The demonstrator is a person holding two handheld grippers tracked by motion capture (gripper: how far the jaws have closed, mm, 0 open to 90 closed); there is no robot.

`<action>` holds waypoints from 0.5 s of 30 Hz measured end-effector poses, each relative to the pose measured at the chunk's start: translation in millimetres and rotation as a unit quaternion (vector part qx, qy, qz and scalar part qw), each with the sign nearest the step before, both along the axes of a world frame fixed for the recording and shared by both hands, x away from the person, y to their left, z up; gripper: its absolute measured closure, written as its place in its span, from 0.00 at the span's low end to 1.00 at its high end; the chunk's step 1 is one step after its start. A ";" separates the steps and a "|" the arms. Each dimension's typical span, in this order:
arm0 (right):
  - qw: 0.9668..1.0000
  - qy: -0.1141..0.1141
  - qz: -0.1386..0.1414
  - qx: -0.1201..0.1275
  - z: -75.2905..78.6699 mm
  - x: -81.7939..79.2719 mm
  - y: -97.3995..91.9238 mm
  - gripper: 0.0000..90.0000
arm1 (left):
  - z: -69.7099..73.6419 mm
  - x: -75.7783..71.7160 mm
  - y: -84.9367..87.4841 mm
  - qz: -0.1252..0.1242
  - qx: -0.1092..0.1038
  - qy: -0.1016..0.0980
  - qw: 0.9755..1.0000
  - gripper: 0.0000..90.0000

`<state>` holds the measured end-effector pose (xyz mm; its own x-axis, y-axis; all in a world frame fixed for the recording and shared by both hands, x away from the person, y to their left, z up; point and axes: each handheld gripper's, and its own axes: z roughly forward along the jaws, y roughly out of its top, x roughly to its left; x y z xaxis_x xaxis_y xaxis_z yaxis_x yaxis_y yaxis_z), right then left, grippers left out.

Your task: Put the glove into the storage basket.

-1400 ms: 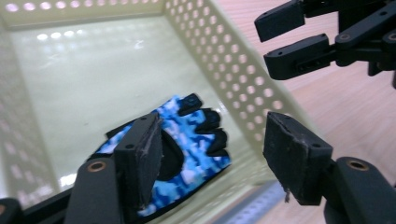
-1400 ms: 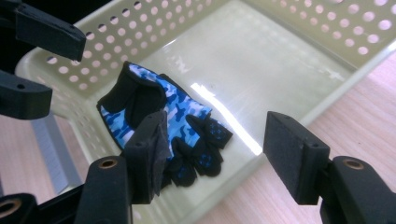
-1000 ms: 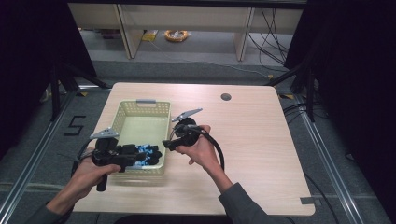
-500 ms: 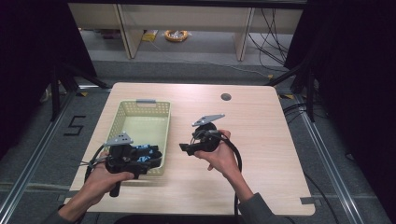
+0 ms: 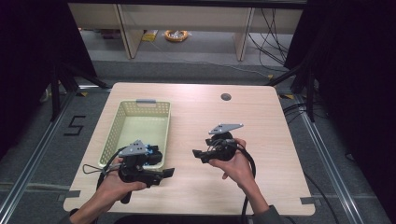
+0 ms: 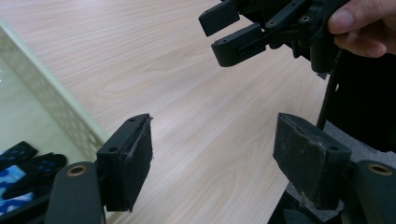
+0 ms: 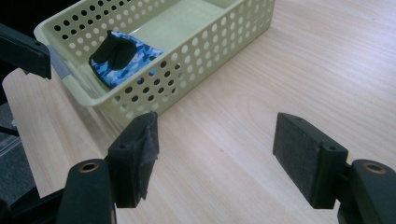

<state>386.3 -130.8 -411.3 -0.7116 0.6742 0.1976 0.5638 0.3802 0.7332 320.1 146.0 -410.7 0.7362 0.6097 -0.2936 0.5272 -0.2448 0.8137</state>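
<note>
The left gripper (image 5: 161, 173) is sitting in the person's left hand (image 5: 114, 182) at the near left of the wooden table (image 5: 261, 116), just beside the near end of the basket (image 5: 140, 122), with its jaws pointing right. In the left gripper view (image 6: 212, 156) its two black jaws are standing wide apart with nothing between them, only bare tabletop showing in the gap. The right gripper (image 5: 200, 154) is resting in the right hand (image 5: 233, 163) near the middle of the table, a little nearer than centre, its jaws pointing left toward the other one; the two are facing each other with a stretch of bare wood between them. In the right gripper view (image 7: 215, 154) its jaws are also gaping wide and holding nothing.

The pale green perforated basket is lying on the left half of the table, its long side running from near to far. A blue camouflage-patterned cloth item with black parts (image 7: 123, 56) is lying inside the basket at its near end, close to the left gripper. A dark round hole (image 5: 226, 97) is showing in the tabletop toward the far edge. Cables are trailing from both grippers toward the near edge.
</note>
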 end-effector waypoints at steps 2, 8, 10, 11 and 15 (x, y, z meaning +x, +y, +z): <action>1.000 0.002 0.001 0.011 -1.6 -3.2 -4.0 0.36 | -1.3 -2.4 -3.5 -0.005 0.007 -0.007 1.000 0.30; 1.000 -0.014 -0.001 0.019 -1.6 -13.8 -19.0 0.35 | -3.4 -9.8 -13.1 -0.014 0.002 0.001 1.000 0.30; 1.000 -0.014 -0.007 0.017 -0.7 -17.5 -22.0 0.35 | -4.1 -11.4 -15.3 -0.015 0.002 -0.002 1.000 0.30; 1.000 -0.014 -0.007 0.017 -0.7 -17.5 -22.0 0.35 | -4.1 -11.4 -15.3 -0.015 0.002 -0.002 1.000 0.30; 1.000 -0.015 -0.008 0.023 0.0 -28.1 -28.4 0.35 | -6.6 -12.7 -18.3 -0.024 0.007 -0.005 1.000 0.30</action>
